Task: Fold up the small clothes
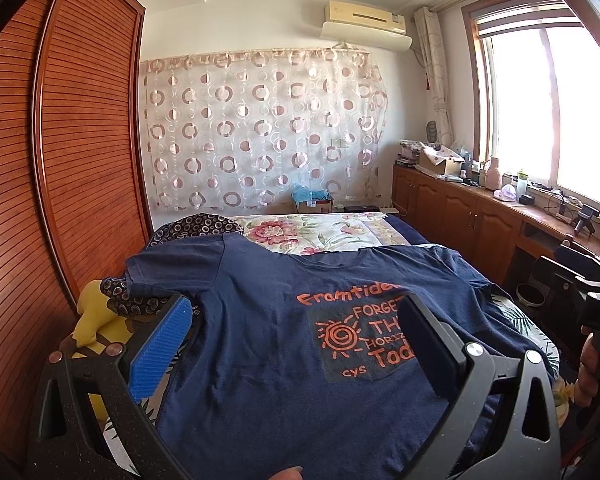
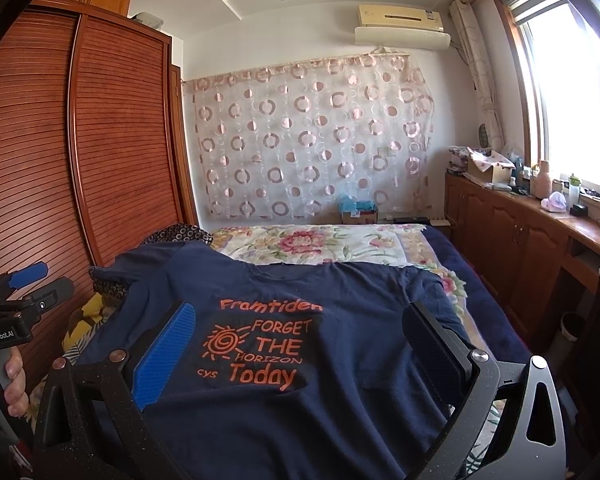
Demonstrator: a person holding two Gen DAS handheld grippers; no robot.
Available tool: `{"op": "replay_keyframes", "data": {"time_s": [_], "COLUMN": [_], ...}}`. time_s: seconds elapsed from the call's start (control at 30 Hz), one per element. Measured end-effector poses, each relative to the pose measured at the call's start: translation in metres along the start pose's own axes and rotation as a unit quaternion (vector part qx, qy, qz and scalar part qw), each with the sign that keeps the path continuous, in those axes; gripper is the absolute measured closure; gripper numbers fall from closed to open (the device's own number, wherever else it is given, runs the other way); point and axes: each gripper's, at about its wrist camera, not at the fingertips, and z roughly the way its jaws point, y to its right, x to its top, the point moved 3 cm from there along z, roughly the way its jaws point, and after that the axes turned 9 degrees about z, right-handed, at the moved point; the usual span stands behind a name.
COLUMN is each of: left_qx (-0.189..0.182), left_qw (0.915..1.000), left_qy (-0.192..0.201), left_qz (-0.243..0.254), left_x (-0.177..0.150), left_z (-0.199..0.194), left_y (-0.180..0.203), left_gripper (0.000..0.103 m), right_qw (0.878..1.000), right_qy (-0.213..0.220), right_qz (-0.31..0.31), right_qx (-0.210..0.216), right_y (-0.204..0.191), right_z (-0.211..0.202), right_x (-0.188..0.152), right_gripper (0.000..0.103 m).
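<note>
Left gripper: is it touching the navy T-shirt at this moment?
Cannot tell. In the left wrist view the left gripper stands open over the navy T-shirt, but neither view shows contact or a gap plainly.

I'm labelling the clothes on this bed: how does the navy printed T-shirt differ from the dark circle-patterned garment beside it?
The navy T-shirt with orange lettering lies spread out flat, print up; the dark circle-patterned garment lies bunched at the bed's left edge. The T-shirt is plain navy apart from its print; the garment is covered all over in small rings. The T-shirt shows nearly whole; the T-shirt's sleeve partly covers the garment. Both are dark cloth lying on the floral bedspread.
</note>
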Motion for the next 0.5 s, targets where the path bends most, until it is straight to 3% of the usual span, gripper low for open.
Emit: {"op": "replay_keyframes", "data": {"time_s": [0.5], "left_qx": [0.001], "left_qw": [1.0000], "left_qy": [0.002], "left_qz": [0.001], "left_x": [0.0001], "left_z": [-0.0030], "left_y": [0.0037], "left_gripper": [0.000], "right_qw": [1.000], "right_qy": [0.002], "right_qz": [0.001], "right_qx": [0.001], "right_y": [0.0011], "right_z": [-0.0007], "right_x": [-0.0002], "right_gripper": [0.000]}}
